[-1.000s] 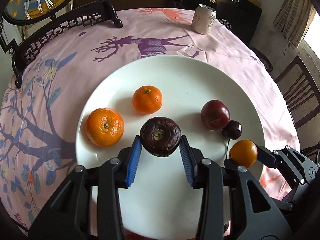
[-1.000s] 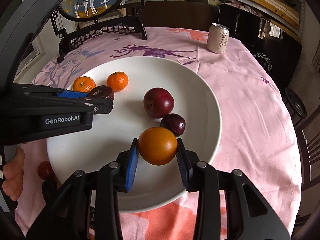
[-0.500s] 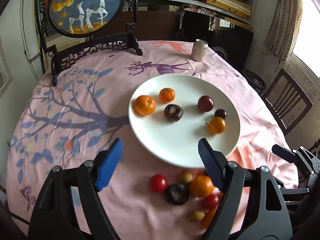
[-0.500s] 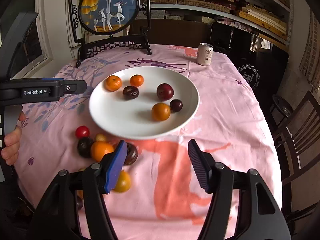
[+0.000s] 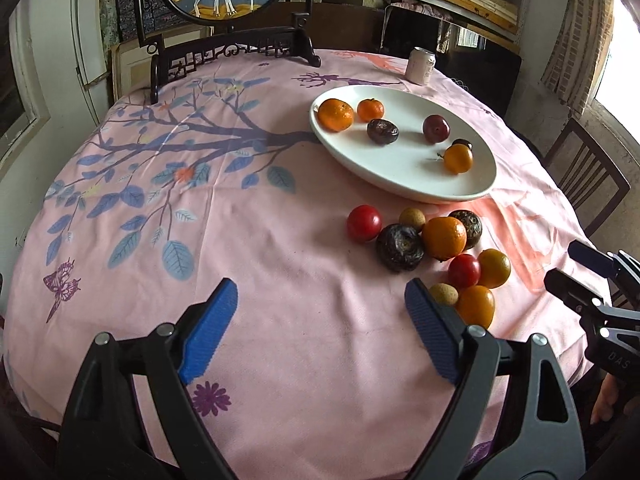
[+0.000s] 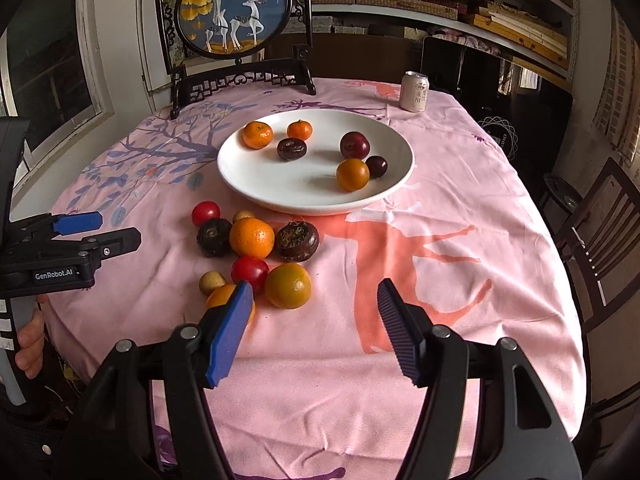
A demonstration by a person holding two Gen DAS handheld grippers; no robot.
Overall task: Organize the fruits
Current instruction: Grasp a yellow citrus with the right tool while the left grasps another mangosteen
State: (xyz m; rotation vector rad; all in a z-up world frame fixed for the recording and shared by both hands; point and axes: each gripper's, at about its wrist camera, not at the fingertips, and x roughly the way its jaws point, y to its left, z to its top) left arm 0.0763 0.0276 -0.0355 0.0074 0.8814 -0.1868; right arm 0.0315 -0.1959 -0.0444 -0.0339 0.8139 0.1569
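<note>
A white plate (image 6: 280, 190) (image 5: 400, 180) holds several fruits: two mandarins (image 6: 258, 134), a dark wrinkled fruit (image 6: 292, 149), a red plum (image 6: 354, 145), a small dark plum (image 6: 376, 166) and an orange fruit (image 6: 352, 174). A pile of loose fruit lies on the pink cloth in front of the plate: an orange (image 6: 251, 237) (image 5: 444, 238), dark wrinkled fruits (image 6: 297, 241), red tomatoes (image 6: 205, 213) (image 5: 363, 223) and small tan fruits (image 6: 212, 282). My left gripper (image 5: 320, 328) is open and empty, near the table's front. My right gripper (image 6: 314, 326) is open and empty, just right of the pile.
A drink can (image 6: 415, 91) stands at the back right of the table. A framed deer screen on a dark wooden stand (image 6: 236, 28) stands at the back left. Wooden chairs (image 6: 600, 232) stand to the right of the table.
Both grippers let go of their fruits on the plate, opened wide and pulled back and up toward the table's front. The dark fruit and the orange fruit now rest on the plate.
</note>
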